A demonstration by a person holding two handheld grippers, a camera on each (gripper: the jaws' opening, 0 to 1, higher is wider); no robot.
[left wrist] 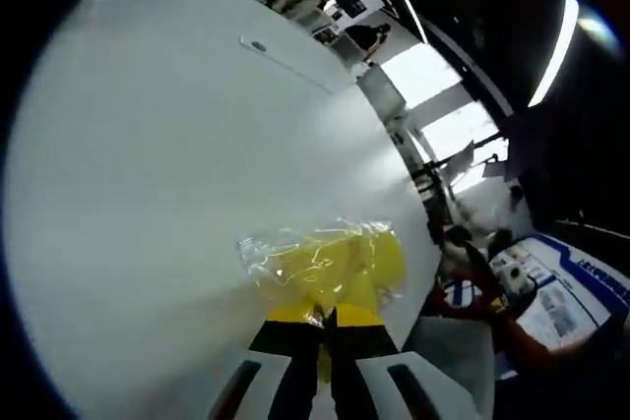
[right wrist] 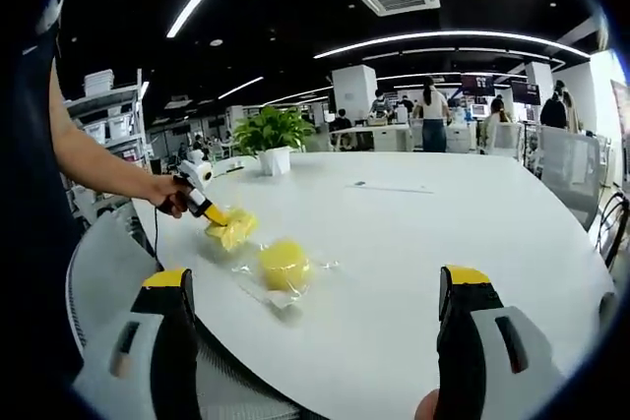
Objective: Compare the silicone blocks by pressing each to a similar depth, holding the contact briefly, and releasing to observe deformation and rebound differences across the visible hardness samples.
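In the left gripper view, my left gripper (left wrist: 323, 318) is shut on a clear plastic bag (left wrist: 285, 248) that holds a yellow silicone block (left wrist: 340, 261); its black jaws with yellow tips are pressed together on the bag's near edge. The right gripper view shows that left gripper (right wrist: 209, 211) in a person's hand, lifting the bagged yellow block (right wrist: 234, 229) just off the white table (right wrist: 423, 243). A second yellow block (right wrist: 283, 265), round and in its own clear bag, lies on the table. My right gripper (right wrist: 315, 278) is open wide in front of it, with nothing between its jaws.
A potted plant (right wrist: 271, 135) stands at the table's far side, and a thin strip (right wrist: 379, 187) lies mid-table. A mesh chair back (right wrist: 98, 272) sits at the near left edge, another chair (right wrist: 566, 169) at the right. People stand by desks far behind.
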